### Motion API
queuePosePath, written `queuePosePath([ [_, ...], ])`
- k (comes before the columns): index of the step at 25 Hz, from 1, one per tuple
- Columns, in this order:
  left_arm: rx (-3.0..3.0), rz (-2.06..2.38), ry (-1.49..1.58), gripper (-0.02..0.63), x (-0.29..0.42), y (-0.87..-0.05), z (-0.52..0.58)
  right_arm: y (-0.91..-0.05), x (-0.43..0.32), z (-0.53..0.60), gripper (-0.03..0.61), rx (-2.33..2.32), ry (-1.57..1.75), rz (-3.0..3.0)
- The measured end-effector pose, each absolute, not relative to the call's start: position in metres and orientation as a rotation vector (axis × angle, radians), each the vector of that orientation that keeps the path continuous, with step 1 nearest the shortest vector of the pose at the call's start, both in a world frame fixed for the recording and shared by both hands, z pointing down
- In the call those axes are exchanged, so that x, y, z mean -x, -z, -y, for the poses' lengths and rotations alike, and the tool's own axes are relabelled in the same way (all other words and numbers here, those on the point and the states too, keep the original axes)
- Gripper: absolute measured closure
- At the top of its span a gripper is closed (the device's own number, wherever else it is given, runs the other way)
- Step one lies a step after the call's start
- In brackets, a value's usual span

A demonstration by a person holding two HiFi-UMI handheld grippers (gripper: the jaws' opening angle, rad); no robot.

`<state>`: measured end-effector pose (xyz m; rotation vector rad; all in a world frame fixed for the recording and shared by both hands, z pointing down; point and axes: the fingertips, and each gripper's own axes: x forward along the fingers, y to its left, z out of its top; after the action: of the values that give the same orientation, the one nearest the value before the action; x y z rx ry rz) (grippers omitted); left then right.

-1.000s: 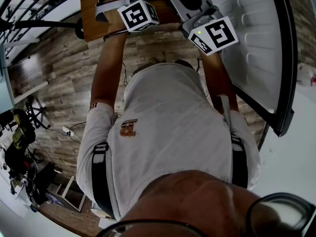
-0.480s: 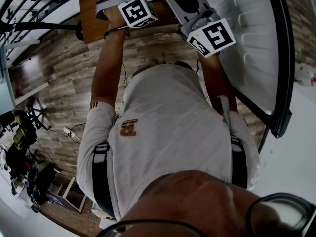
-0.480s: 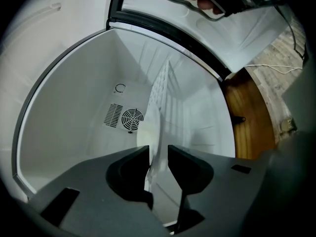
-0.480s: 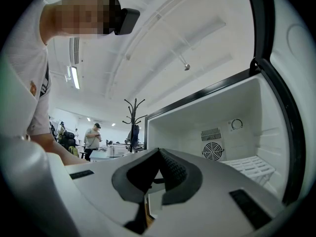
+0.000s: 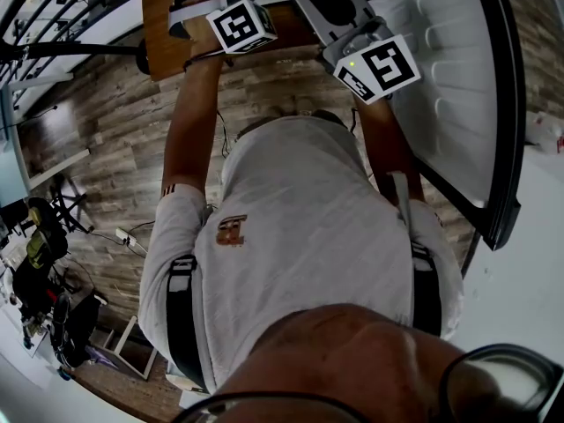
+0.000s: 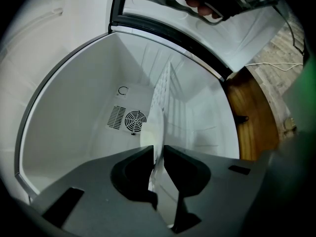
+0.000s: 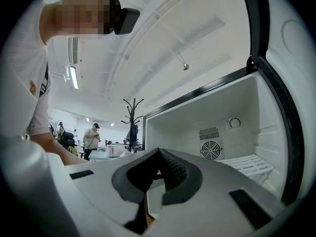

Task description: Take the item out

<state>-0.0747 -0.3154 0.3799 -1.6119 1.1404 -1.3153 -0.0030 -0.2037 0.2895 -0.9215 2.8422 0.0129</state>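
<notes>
A white plate (image 6: 153, 130) stands edge-on inside the white fridge compartment (image 6: 74, 132), in front of the round fan vent (image 6: 135, 119). My left gripper (image 6: 158, 149) has its jaws closing on the plate's rim, and the dark pads touch it on both sides. In the right gripper view, my right gripper (image 7: 159, 152) is shut with nothing in it and hangs outside the open compartment (image 7: 217, 112). From the head view I see only the two marker cubes, the left one (image 5: 240, 25) and the right one (image 5: 379, 64); the jaws and the plate are hidden.
A white wire shelf (image 6: 167, 95) runs along the compartment's back. The fridge door (image 5: 458, 77) stands open at the right. A brown wooden surface (image 6: 244, 117) lies beside the fridge. Far off are a coat stand (image 7: 133, 115) and a person (image 7: 91, 137).
The left marker cube has shifted slightly up and left in the head view. The right one has barely moved.
</notes>
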Motion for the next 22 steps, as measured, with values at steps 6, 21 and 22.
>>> queuePosePath([
  [6,1.614,-1.130,1.293,0.543,0.074,-0.380,0.314,-0.292,0.003,0.204,0.545,0.925,-0.012,-2.845],
  [21,1.603,-1.078,1.241,0.578,0.069,-0.378,0.305,-0.293,0.004,0.204,0.545,0.937,-0.013,-2.839],
  [22,1.601,-1.074,1.235,0.583,0.068,-0.377,0.303,-0.292,0.003,0.204,0.545,0.939,-0.014,-2.838],
])
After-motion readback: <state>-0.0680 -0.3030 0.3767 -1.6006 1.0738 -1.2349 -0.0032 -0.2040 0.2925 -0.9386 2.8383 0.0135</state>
